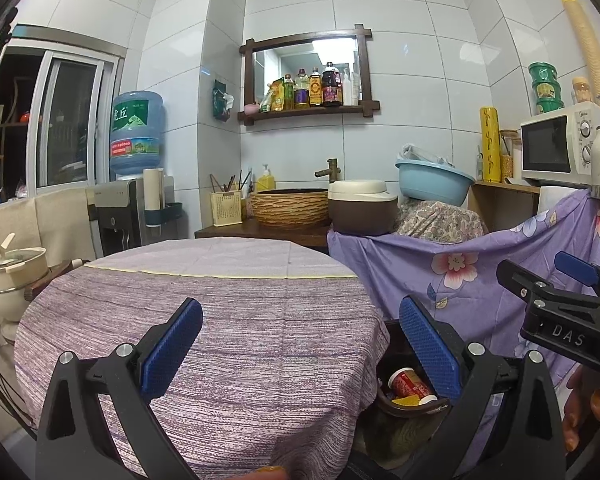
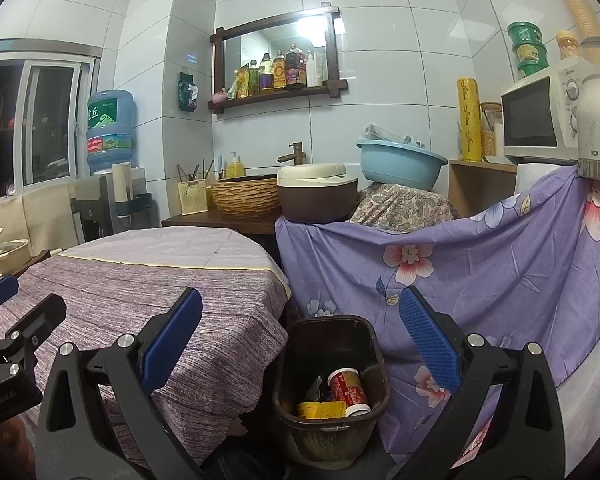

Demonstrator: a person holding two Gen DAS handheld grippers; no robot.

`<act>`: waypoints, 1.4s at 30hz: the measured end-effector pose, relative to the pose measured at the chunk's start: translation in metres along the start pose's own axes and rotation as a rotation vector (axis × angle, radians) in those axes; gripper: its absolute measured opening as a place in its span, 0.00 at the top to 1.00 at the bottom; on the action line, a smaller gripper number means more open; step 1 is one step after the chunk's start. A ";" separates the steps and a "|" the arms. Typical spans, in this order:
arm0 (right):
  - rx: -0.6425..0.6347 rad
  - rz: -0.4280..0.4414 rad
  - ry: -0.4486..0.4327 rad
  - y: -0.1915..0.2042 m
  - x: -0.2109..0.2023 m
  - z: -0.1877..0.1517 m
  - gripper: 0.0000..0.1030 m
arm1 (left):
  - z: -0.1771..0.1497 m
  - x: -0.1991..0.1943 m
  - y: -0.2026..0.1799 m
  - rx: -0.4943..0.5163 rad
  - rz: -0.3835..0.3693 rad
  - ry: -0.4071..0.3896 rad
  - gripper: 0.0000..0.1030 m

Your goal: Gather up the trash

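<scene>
The brown trash bin (image 2: pixel 332 384) on the floor is the thing to steer by. From the left wrist view only a corner of it shows, the rest hidden behind the table edge and the left gripper's right finger. Inside lie a red paper cup (image 2: pixel 349 387) on its side and a yellow wrapper (image 2: pixel 320 410); a darker scrap behind them is too dim to name.

The left gripper (image 1: pixel 300 344) hangs over the table left of the bin, its blue pads spread wide with nothing between them. The right gripper (image 2: pixel 300 344) is above the bin, jaws likewise wide apart and holding nothing.

Left of the bin stands a round table (image 2: pixel 148 280) under a purple striped cloth. Right of the bin hangs a purple flowered sheet (image 2: pixel 500 272), covering whatever is beneath. Beyond the bin sit a brown rice cooker (image 2: pixel 318 194), a woven basin (image 2: pixel 246 196) and a blue plastic bowl (image 2: pixel 400 164). A microwave (image 2: pixel 540 120) is cut off by a white jar at the right edge.
</scene>
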State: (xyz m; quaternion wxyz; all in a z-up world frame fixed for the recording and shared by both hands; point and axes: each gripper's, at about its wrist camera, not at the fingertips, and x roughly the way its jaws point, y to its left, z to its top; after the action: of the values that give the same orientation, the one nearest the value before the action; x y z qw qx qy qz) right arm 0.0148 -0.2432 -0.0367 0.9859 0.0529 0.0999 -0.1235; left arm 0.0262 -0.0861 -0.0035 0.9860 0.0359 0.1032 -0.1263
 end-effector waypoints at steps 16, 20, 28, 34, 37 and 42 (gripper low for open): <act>-0.030 0.004 0.050 0.029 -0.006 -0.016 0.06 | -0.008 0.010 0.022 -0.056 -0.001 0.023 0.05; -0.036 -0.014 0.061 0.030 -0.007 -0.018 0.06 | -0.006 0.017 0.030 -0.067 0.027 0.031 0.05; -0.013 -0.038 0.065 0.024 -0.012 -0.021 0.06 | -0.011 0.006 0.043 -0.105 0.028 0.038 0.05; -0.027 0.000 0.037 0.034 -0.017 -0.017 0.06 | -0.012 0.003 0.048 -0.123 0.046 0.034 0.05; -0.026 0.016 0.046 0.036 -0.019 -0.021 0.06 | -0.012 0.005 0.048 -0.114 0.048 0.039 0.05; -0.008 0.012 0.053 0.035 -0.013 -0.018 0.06 | -0.013 0.003 0.052 -0.115 0.062 0.031 0.05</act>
State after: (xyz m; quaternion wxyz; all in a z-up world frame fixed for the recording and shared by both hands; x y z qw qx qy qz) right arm 0.0083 -0.2042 -0.0490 0.9838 0.0528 0.1260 -0.1159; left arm 0.0402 -0.0352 -0.0149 0.9881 -0.0155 0.1245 -0.0888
